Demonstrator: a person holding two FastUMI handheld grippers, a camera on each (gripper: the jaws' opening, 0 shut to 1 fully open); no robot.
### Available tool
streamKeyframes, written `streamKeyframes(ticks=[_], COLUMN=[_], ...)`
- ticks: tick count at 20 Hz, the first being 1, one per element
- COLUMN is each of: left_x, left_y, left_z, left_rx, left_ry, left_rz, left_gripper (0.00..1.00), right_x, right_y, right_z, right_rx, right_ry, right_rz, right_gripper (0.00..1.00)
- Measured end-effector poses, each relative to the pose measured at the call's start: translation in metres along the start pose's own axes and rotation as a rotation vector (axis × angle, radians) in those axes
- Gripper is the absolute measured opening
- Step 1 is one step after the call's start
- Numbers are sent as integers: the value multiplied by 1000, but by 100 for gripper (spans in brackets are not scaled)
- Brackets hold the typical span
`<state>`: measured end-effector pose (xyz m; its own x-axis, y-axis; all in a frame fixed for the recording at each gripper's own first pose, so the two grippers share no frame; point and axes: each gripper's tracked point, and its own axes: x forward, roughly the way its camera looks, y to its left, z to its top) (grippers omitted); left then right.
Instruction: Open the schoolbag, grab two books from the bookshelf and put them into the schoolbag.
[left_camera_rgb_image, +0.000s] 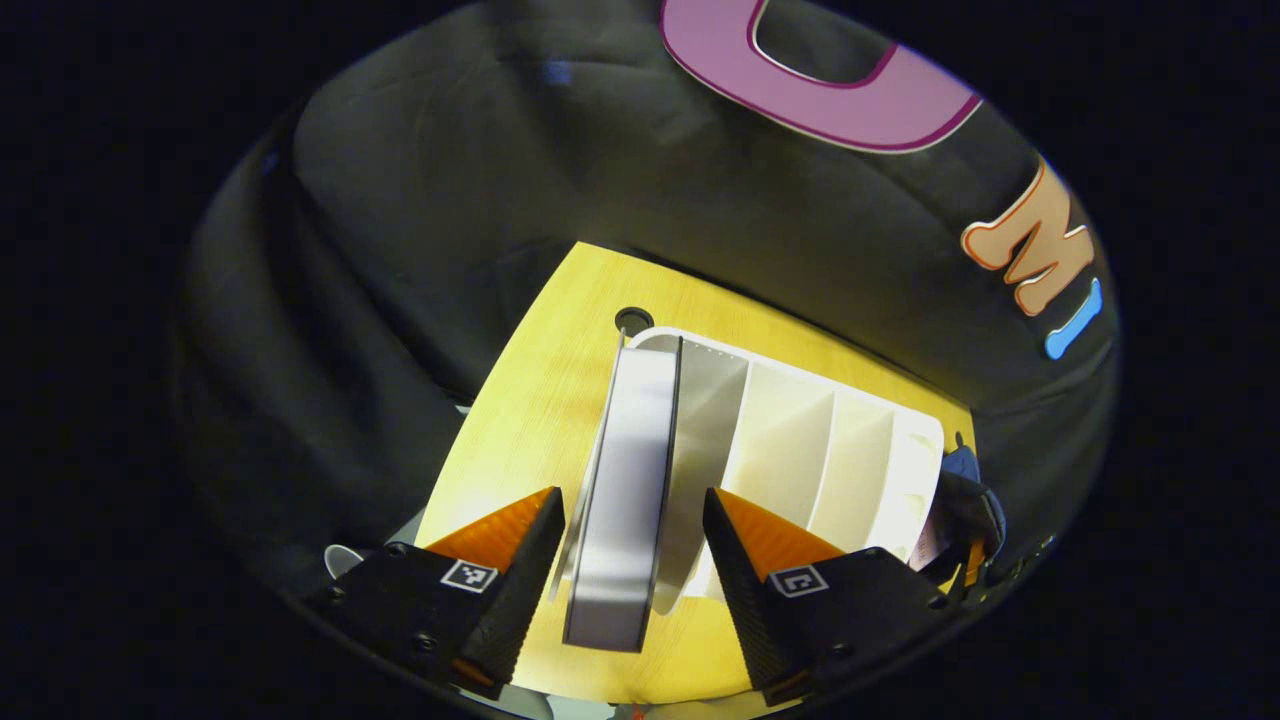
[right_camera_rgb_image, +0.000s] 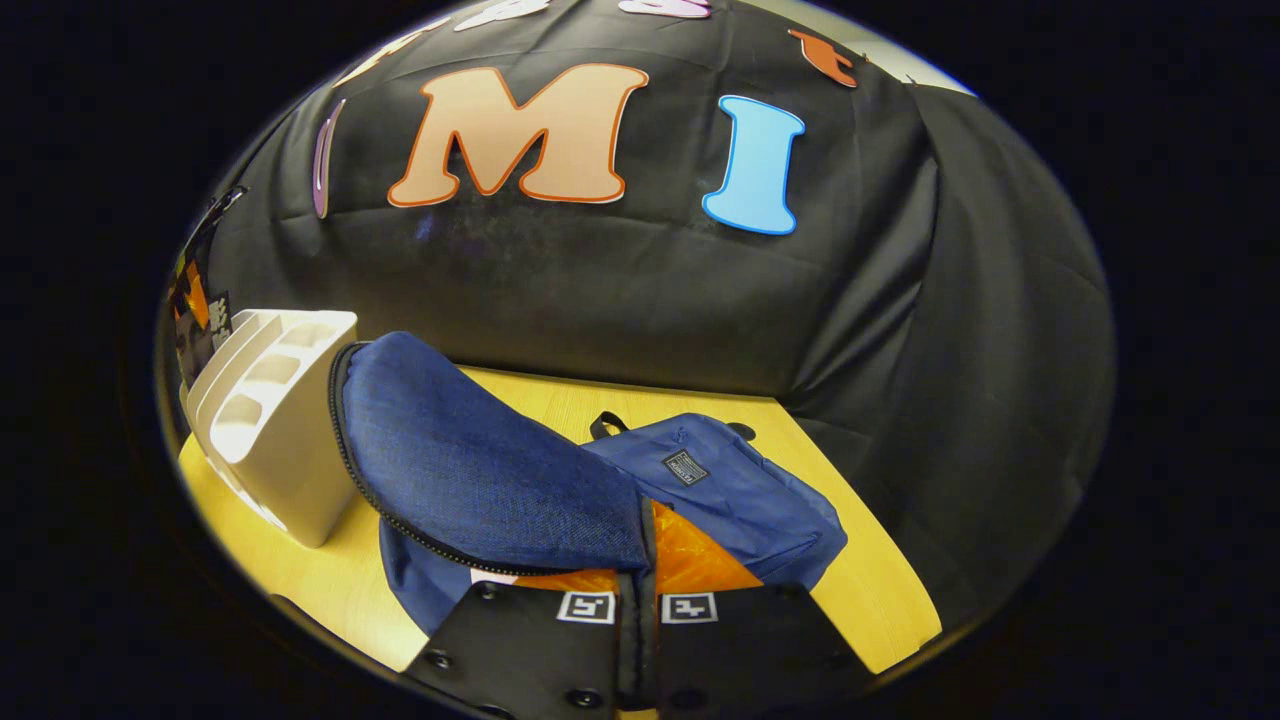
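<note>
Right gripper (right_camera_rgb_image: 640, 590) pinches the bag (right_camera_rgb_image: 745, 495) flap (right_camera_rgb_image: 480, 470) up; left gripper (left_camera_rgb_image: 633, 545), spread around a book (left_camera_rgb_image: 625, 480), must clamp next

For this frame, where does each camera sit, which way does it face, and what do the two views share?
Left gripper view: rides the left tool, looking down its open fingers at a book standing in the white shelf on the table.
Right gripper view: rides the right tool, facing the booth wall; its fingers pinch the schoolbag flap.
Shared: shelf, table, schoolbag.
</note>
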<state>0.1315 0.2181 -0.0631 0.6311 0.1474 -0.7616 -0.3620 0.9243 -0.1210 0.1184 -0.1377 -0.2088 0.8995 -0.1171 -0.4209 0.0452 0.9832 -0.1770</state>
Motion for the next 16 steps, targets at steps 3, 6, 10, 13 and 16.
streamKeyframes(ticks=[3,6,10,13,16], left_x=[7,12,25,37,44], left_y=[2,-5,-13,-12,-8], left_z=[-3,-9,-17,-16,-22], left_rx=[26,52,72,80,90], left_ry=[72,129,193,219,251], left_rz=[41,44,37,62,66], left_gripper=[61,50,60,51,43], right_x=[-1,-1,0,-1,-1], right_y=[1,2,3,2,2], right_z=[-1,-2,-2,-2,-2], right_rx=[-7,-10,-3,-3,-5], right_ry=[1,2,5,7,9], right_rz=[3,8,11,14,15], right_gripper=[2,3,3,3,3])
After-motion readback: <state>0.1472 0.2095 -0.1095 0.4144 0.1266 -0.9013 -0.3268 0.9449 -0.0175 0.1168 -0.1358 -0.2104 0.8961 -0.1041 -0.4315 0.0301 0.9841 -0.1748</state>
